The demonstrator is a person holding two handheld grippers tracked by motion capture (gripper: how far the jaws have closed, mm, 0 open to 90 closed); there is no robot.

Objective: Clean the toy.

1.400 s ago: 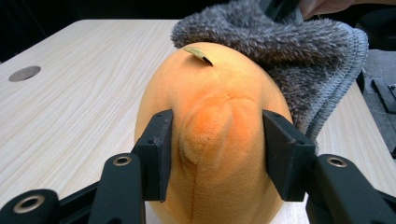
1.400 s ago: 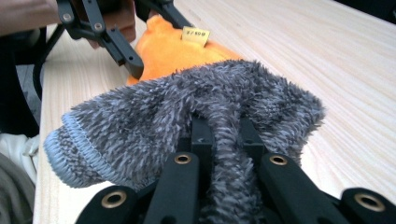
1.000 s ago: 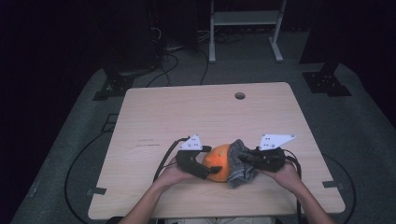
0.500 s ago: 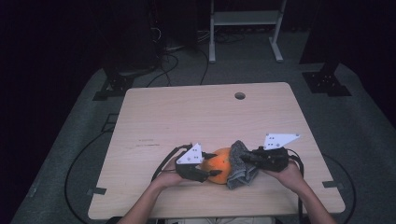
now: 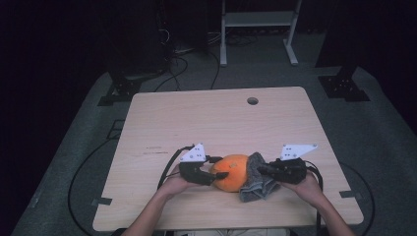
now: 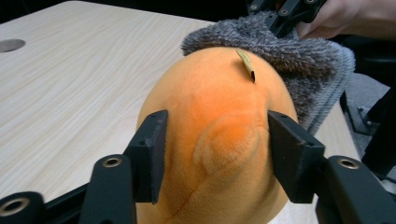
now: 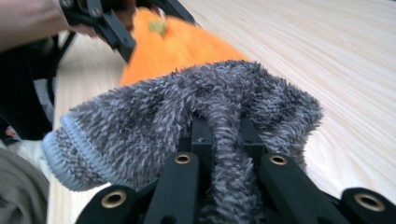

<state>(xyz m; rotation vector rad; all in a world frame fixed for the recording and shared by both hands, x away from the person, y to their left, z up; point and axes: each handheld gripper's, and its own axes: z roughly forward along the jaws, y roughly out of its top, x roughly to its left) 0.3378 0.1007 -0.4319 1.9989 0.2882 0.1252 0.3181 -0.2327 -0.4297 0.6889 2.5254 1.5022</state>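
The far half of the bench lies bare, free for passing. Near the front edge, the orange plush and grey cloth block the gap between both tools.

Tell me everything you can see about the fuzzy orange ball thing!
The orange plush toy is round and soft, like a stuffed pumpkin or orange, with velvety fabric, a raised round patch and a small brownish stem tag on top. It sits on the wooden table near the front edge. The left gripper squeezes it between its black jaws, which have just closed in. A fuzzy grey cloth, pinched by the right gripper, lies against its far side.
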